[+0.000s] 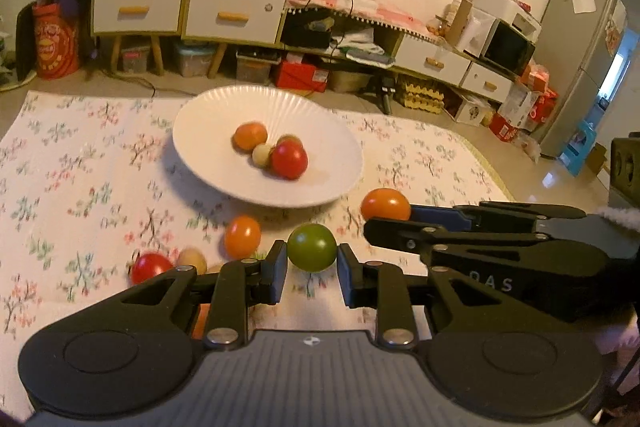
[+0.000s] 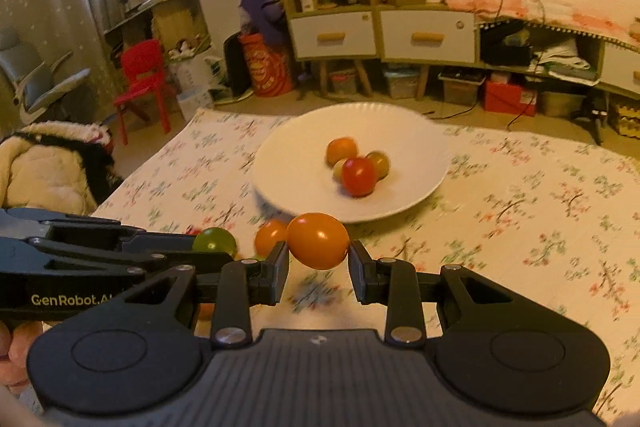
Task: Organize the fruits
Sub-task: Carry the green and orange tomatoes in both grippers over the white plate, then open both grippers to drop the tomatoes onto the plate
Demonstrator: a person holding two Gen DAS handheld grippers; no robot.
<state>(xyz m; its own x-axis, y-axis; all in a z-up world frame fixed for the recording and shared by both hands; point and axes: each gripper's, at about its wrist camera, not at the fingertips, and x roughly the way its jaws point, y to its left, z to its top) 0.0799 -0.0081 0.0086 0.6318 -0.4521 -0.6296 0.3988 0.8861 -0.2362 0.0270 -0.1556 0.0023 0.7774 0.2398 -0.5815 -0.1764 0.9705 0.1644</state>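
My left tongs are clenched on a small round green tomato; my right tongs grip an oval orange tomato. Just ahead of both: wide white ribbed plate holding four fruits.

Green tomato round, glossy, pinched between left gripper jaws, lifted above floral surface. Orange tomato oval, shiny, pinched between right gripper jaws. White ribbed bowl holds orange, pale, red and greenish tomatoes, clustered and touching. Loose on surface near bowl: orange tomato, red tomato, pale tomato.
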